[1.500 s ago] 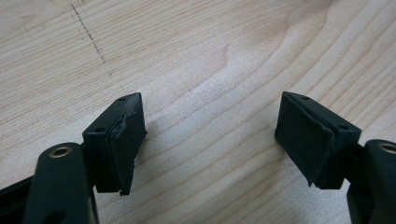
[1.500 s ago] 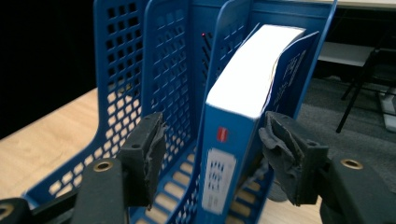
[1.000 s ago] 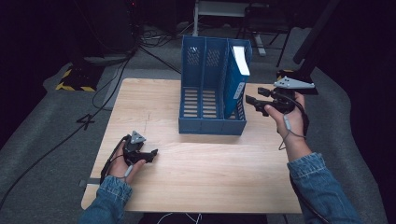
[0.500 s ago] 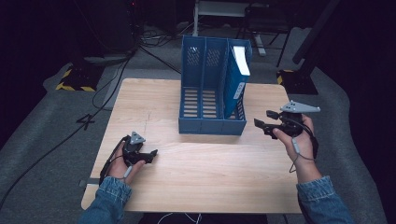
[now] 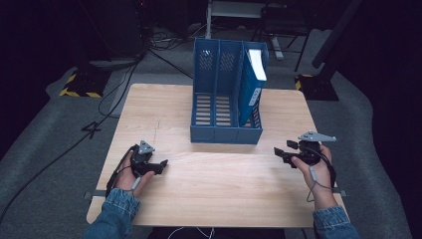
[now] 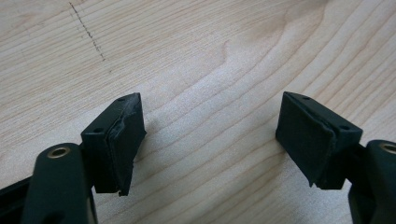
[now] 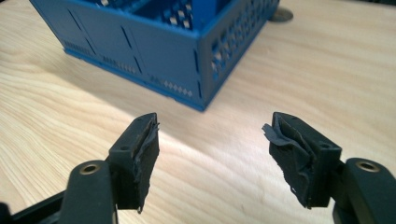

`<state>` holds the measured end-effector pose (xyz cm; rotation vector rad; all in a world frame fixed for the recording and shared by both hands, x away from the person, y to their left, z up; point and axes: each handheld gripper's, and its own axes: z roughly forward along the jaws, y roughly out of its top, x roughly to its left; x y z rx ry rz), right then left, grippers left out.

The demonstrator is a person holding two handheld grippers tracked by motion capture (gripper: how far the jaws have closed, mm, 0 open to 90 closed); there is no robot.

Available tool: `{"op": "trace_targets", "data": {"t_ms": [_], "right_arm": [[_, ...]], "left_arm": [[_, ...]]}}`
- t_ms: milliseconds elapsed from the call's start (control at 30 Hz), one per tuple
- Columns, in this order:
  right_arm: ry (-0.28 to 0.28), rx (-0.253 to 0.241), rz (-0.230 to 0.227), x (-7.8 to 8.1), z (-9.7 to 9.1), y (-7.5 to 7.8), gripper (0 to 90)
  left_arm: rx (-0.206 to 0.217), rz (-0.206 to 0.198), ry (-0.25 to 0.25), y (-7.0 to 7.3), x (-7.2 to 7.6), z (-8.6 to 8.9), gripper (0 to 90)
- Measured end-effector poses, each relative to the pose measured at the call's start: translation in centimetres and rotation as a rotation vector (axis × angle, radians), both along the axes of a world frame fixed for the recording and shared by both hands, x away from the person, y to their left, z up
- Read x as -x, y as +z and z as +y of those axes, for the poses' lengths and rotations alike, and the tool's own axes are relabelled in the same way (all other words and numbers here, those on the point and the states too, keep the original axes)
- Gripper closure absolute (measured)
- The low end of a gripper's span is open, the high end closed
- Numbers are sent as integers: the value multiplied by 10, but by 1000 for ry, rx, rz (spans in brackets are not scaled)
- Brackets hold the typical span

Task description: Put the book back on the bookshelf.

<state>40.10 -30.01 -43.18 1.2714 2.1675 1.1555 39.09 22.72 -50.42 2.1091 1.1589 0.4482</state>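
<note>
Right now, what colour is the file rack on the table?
Blue, with slotted and perforated walls. The file rack shows best in the high view.

Denim cuffs cover both of the person's wrists. The black left gripper [image 5: 160, 164] and right gripper [image 5: 276, 153] each carry a grey three-cornered plate, a trailing cable, brass-ringed screw holes and frayed black jaw pads [image 7: 287, 135].

Wooden table [image 5: 219, 189], blue file rack [image 5: 226, 99] holding one binder [image 5: 255, 74], floor cables [image 5: 124, 74]
</note>
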Motion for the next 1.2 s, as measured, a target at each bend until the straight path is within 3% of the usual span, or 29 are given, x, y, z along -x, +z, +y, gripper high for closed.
{"op": "trace_targets", "data": {"t_ms": [167,600,667,867,1000,1200], "right_arm": [[-15,10,51,1,-8,-21,337],[-11,56,57,0,-11,-53,324],[-3,90,54,-1,-10,-60,312],[-1,113,65,-1,-8,-67,277],[5,127,40,-1,-3,-73,161],[14,135,44,-1,-1,-73,143]], "left_arm": [[0,0,0,0,0,0,240],[2,2,-2,0,0,0,238],[2,2,-1,0,0,0,237],[1,1,-1,0,0,0,236],[1,3,-1,0,0,0,235],[0,3,-1,0,0,0,236]]}}
